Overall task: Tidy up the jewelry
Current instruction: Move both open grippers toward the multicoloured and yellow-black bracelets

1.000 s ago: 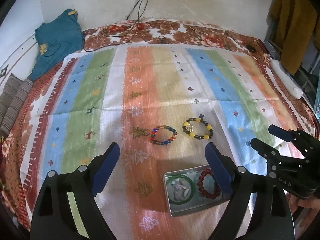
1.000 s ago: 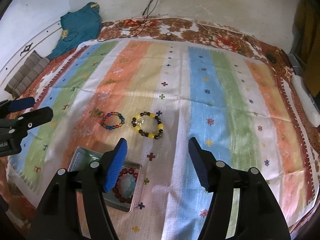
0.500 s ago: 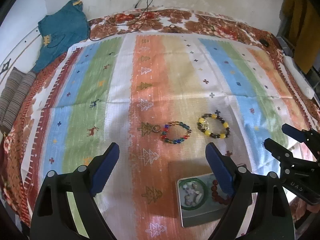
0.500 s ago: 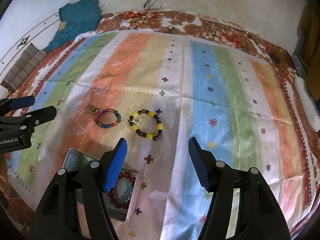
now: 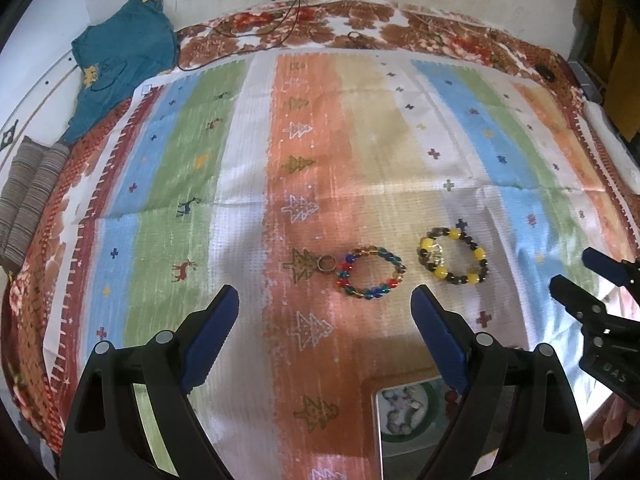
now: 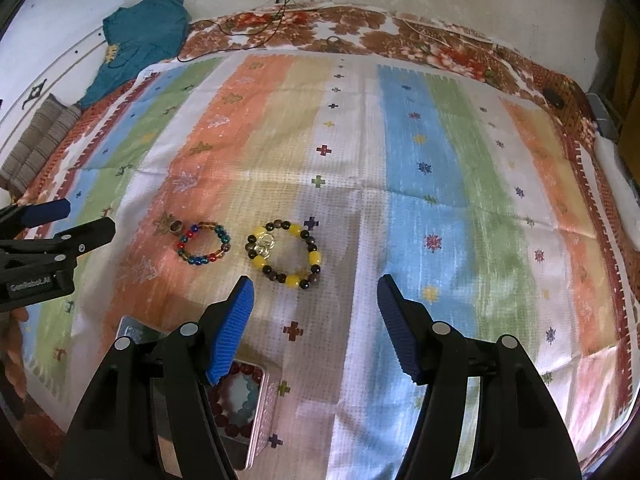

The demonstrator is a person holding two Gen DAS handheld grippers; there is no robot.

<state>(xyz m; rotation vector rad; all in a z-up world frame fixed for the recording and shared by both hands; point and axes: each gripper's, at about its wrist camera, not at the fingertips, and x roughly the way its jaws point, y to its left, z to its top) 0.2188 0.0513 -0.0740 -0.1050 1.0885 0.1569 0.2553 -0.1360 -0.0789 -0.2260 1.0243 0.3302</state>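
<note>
A multicoloured bead bracelet point(image 5: 370, 274) point(image 6: 204, 243) lies on the striped cloth with a small ring point(image 5: 326, 263) at its left. A yellow and dark bead bracelet point(image 5: 454, 256) point(image 6: 285, 254) lies to its right. A metal tin point(image 5: 412, 426) point(image 6: 256, 428) holds a green bangle point(image 5: 406, 410) and a red bead bracelet point(image 6: 234, 400). My left gripper point(image 5: 324, 344) is open, just short of the multicoloured bracelet. My right gripper point(image 6: 314, 328) is open, just short of the yellow bracelet.
The striped cloth point(image 5: 200, 152) covers a floral bedspread point(image 5: 360, 30). A teal garment point(image 5: 120, 60) and a folded striped cloth point(image 5: 28, 196) lie at the far left. Cables point(image 5: 248, 32) run along the back. A white object point(image 5: 612, 144) lies at the right edge.
Both grippers have moved forward over the cloth toward the two loose bracelets. The tin has slid lower in both views. Both stay open.
</note>
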